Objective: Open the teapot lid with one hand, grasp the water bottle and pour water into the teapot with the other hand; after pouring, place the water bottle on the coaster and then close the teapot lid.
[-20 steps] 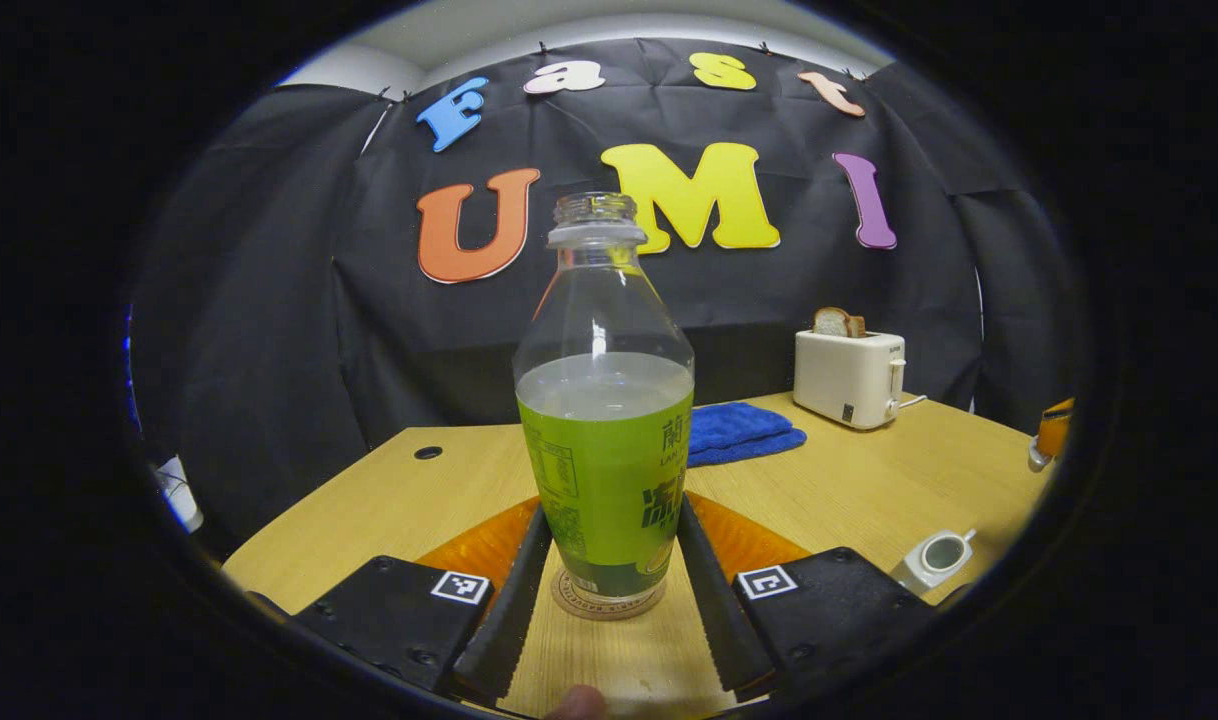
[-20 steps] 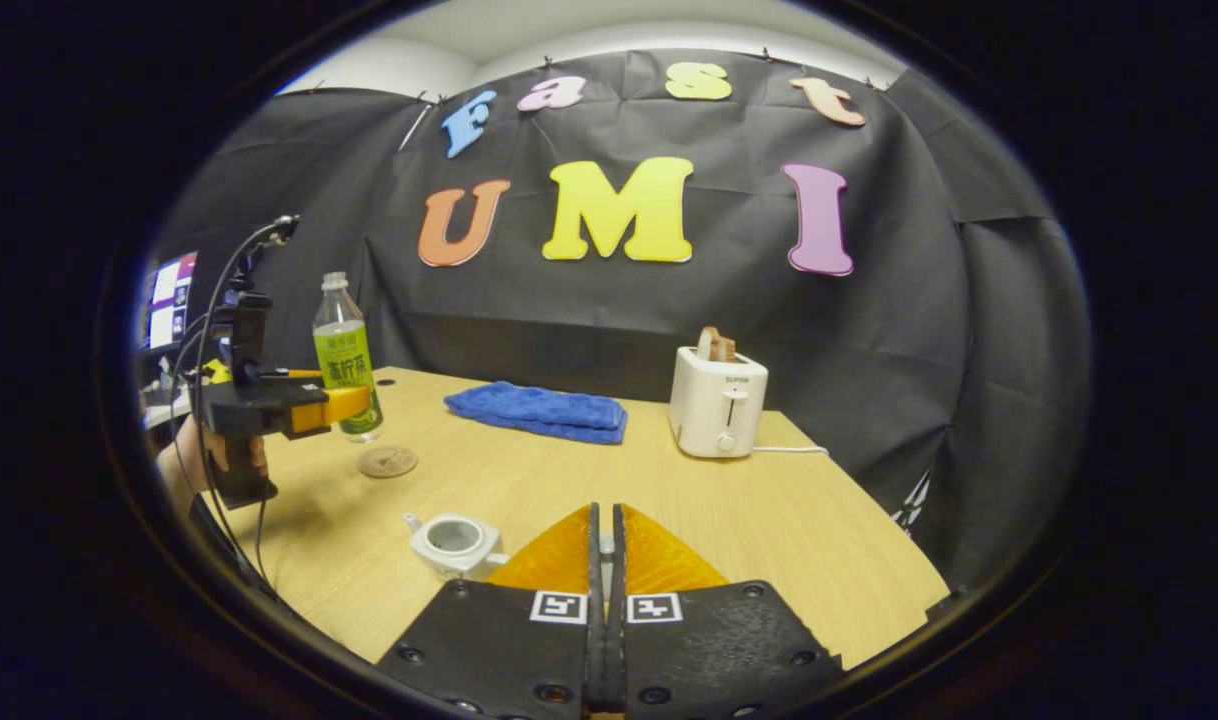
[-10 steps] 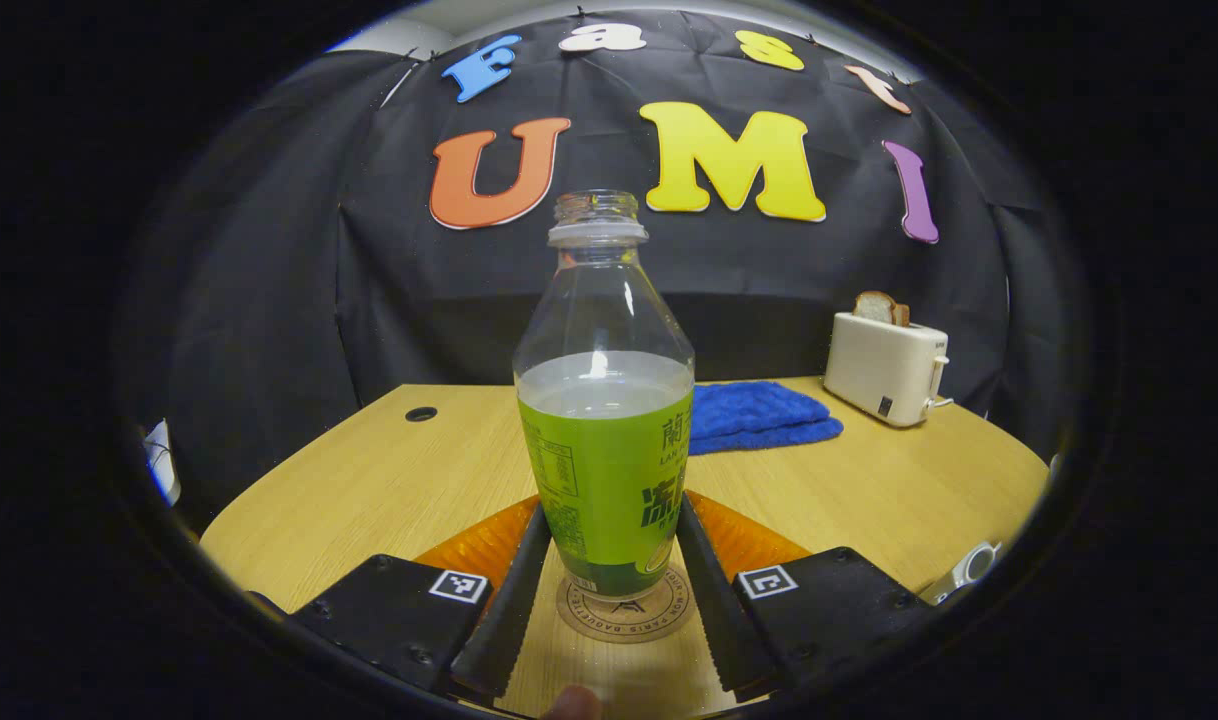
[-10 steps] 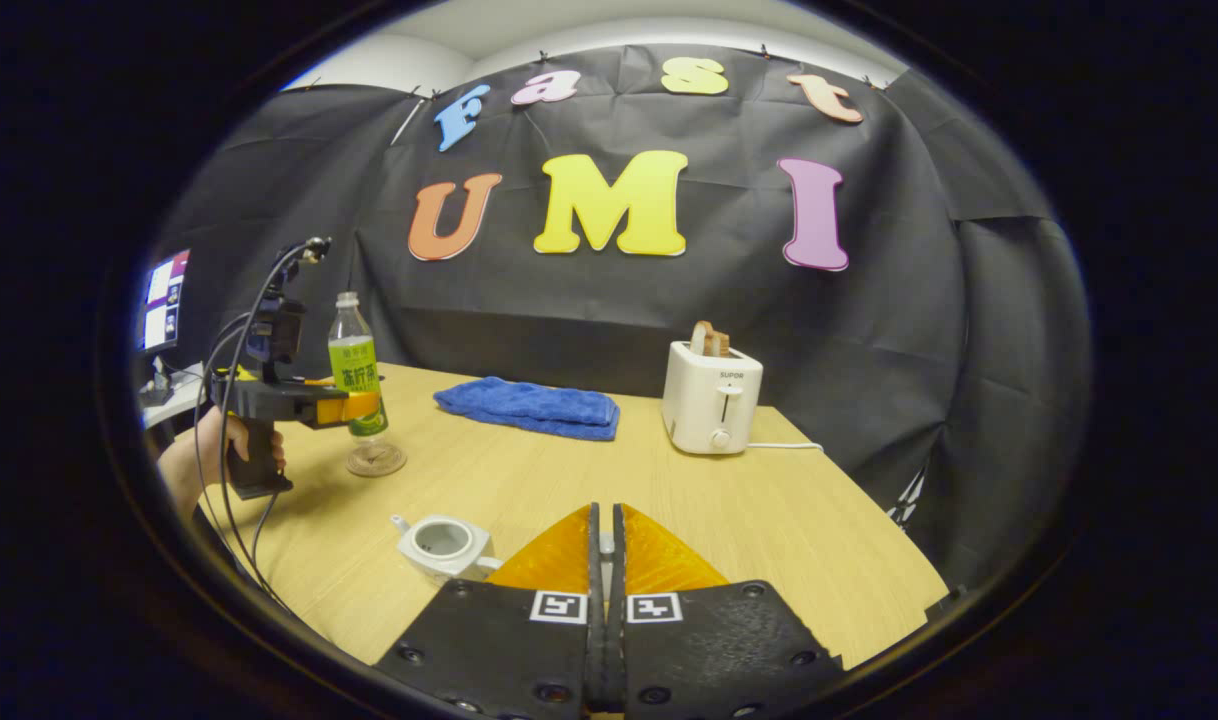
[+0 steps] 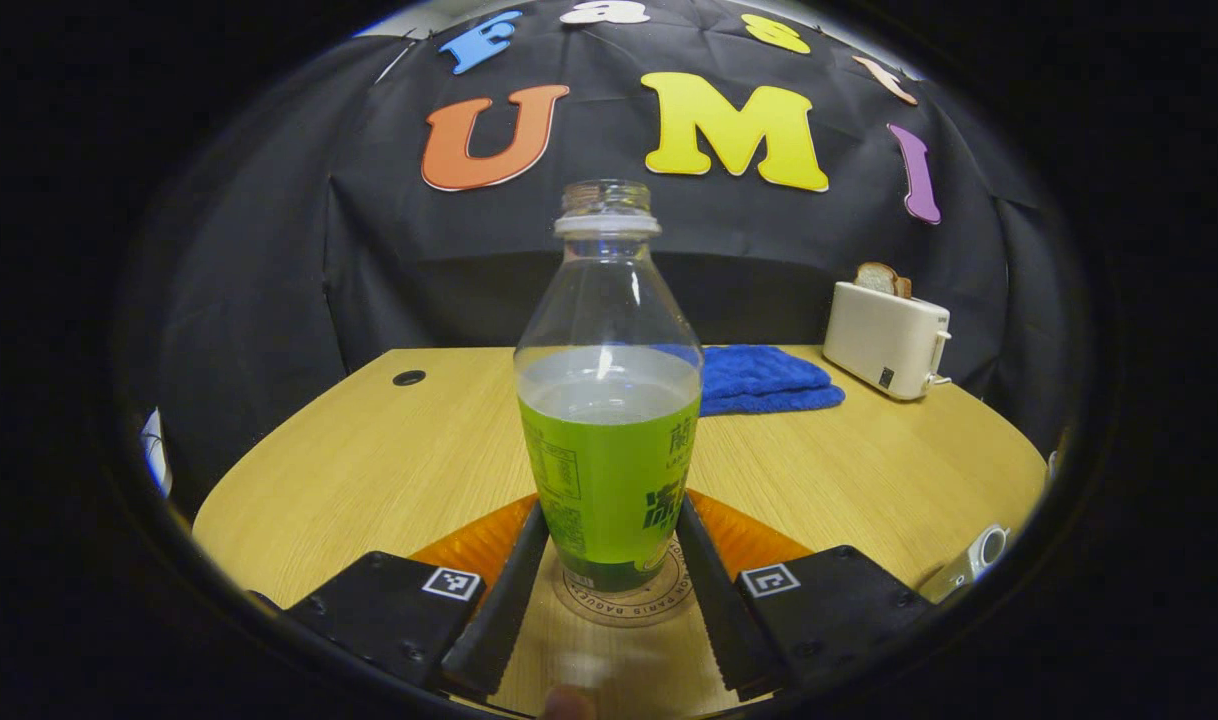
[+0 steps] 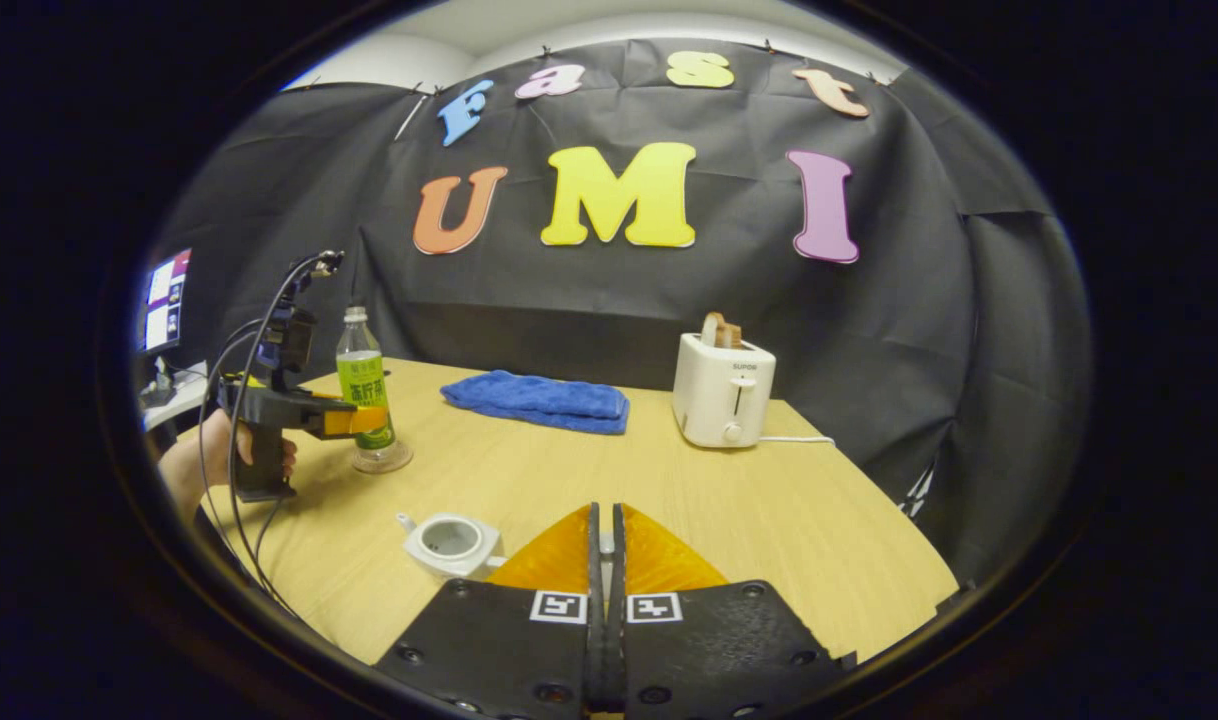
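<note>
Left gripper [image 5: 609, 575] is clamping the water bottle [image 5: 609, 440] low on its label, both fingers pressing its sides; bottle is standing on the coaster [image 5: 624, 600] near the table's [image 5: 369, 470] left edge. Right gripper [image 6: 601, 545] is holding its jaws pressed together; whether the lid sits between them I cannot tell. Teapot [image 6: 449, 540] is sitting open near the table's front edge, just beside that gripper. Risk: bottle is uncapped and part full, so opening the fingers unevenly could be tipping it and spilling
</note>
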